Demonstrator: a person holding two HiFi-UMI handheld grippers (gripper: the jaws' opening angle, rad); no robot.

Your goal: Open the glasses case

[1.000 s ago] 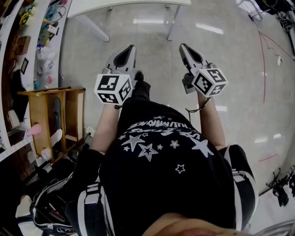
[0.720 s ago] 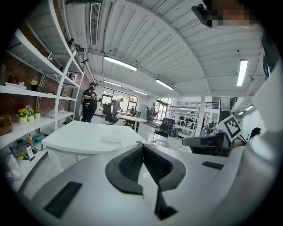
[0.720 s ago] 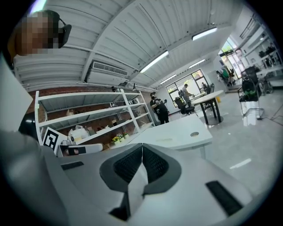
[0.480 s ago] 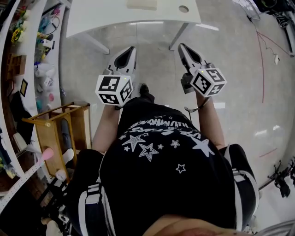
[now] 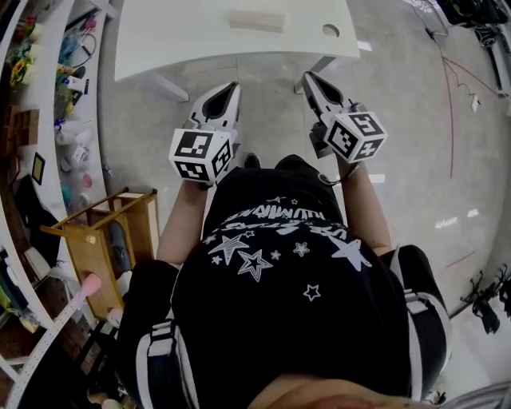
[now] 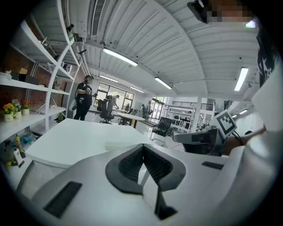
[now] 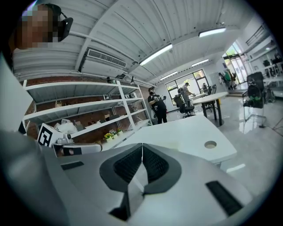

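A pale flat oblong case (image 5: 256, 20) lies on the white table (image 5: 160, 40) ahead of me; in the left gripper view the case (image 6: 126, 143) shows as a low slab just past the jaws. My left gripper (image 5: 231, 86) is shut with nothing in it, its tips just short of the table's near edge. The right gripper (image 5: 307, 77) is likewise shut and empty, level with the left one. In the left gripper view my left gripper (image 6: 142, 145) has its pads meeting, and so does my right gripper (image 7: 142, 145) in its own view.
A round cable hole (image 5: 330, 30) sits in the table's right part. Shelves (image 5: 48, 96) with bottles and flowers line the left wall. A wooden stand (image 5: 96, 240) is on the floor at my left. A person (image 6: 83, 97) stands by chairs far off.
Both grippers have moved forward toward the table, which has come much further into view with the case on it. The wooden stand has slid back to the lower left.
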